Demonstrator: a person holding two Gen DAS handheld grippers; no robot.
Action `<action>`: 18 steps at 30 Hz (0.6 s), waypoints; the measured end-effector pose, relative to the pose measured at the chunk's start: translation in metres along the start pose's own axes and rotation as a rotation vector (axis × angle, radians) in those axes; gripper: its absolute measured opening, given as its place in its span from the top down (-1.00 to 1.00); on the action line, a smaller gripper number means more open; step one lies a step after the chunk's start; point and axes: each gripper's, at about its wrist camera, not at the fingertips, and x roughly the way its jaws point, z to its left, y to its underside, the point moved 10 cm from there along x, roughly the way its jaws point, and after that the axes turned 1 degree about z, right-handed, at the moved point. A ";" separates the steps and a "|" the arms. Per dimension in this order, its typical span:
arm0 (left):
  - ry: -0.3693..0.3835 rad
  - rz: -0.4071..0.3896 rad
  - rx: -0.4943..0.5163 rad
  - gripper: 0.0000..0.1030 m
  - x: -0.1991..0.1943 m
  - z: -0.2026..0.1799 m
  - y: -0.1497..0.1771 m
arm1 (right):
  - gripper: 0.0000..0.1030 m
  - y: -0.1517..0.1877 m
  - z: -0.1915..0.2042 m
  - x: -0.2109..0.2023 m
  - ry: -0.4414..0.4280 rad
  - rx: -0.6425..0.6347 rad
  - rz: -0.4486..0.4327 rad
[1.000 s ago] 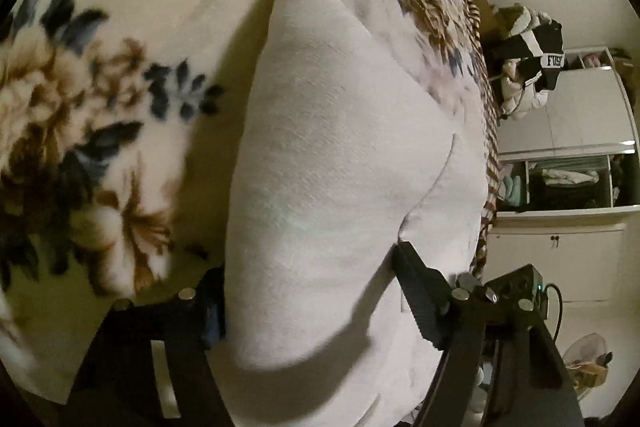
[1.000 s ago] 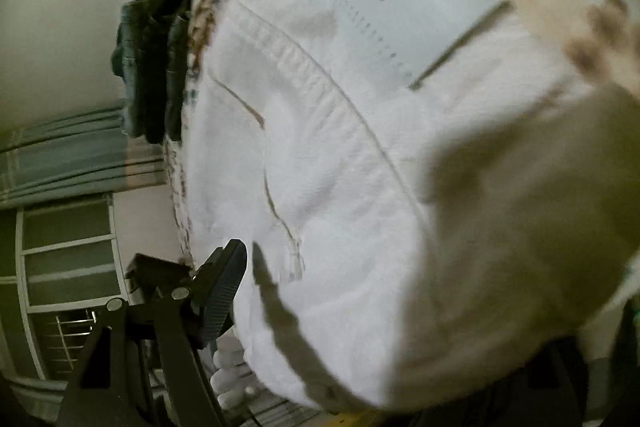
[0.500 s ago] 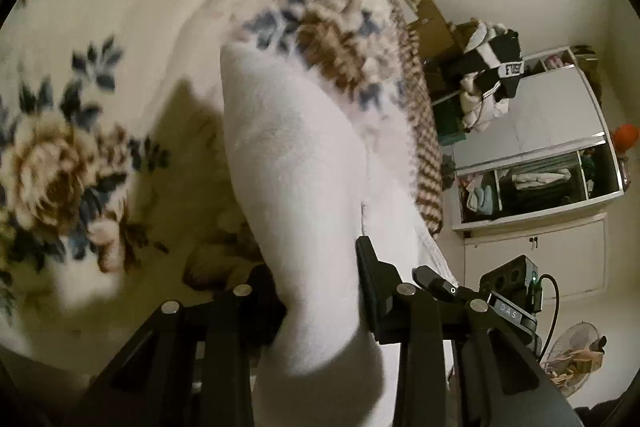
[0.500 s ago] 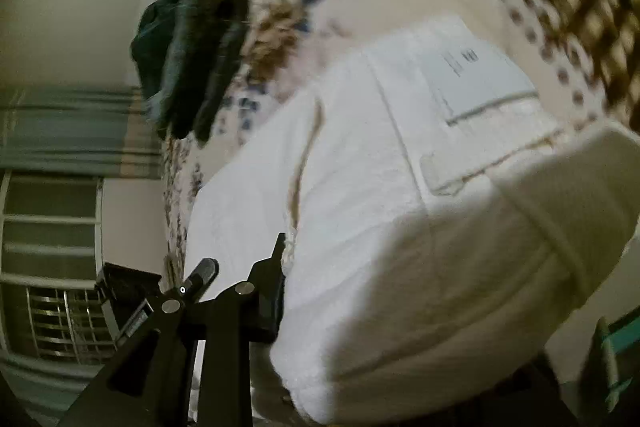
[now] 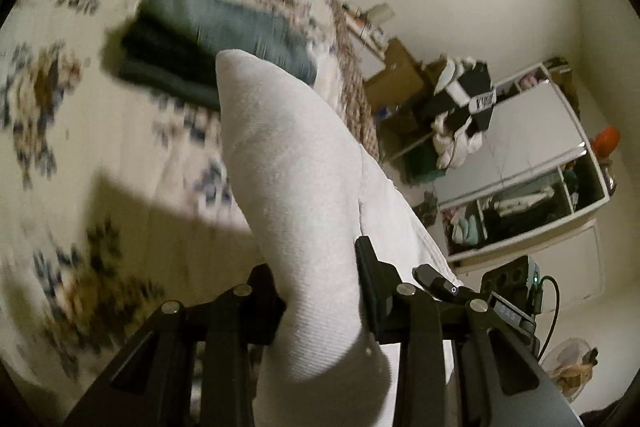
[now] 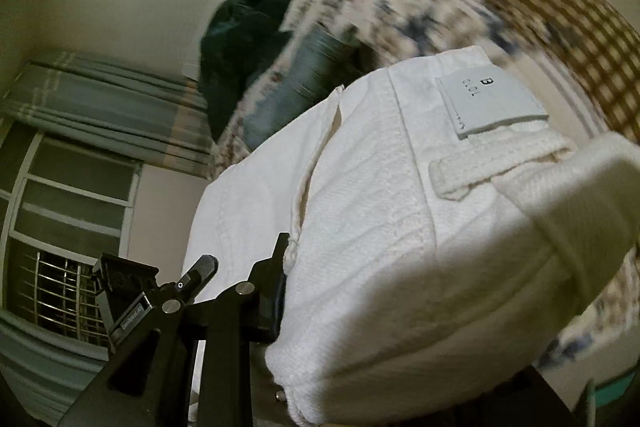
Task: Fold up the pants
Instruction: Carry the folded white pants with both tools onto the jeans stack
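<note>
Left wrist: pants [image 5: 304, 195] in gripper [image 5: 320, 291]

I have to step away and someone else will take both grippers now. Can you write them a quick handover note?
Left hand-held gripper: shut on a fold of the white pants, held up above the floral blanket.
Right hand-held gripper: shut on the white pants near the waistband label; only one finger shows.
Folded blue and dark clothes lie further along the bed.
Done: pants picked up.
Left: lay them down, finish folding.
</note>
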 end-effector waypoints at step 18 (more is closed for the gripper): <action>0.025 -0.058 0.049 0.44 0.076 0.115 -0.323 | 0.45 -0.259 0.129 0.254 -0.001 -0.068 -0.149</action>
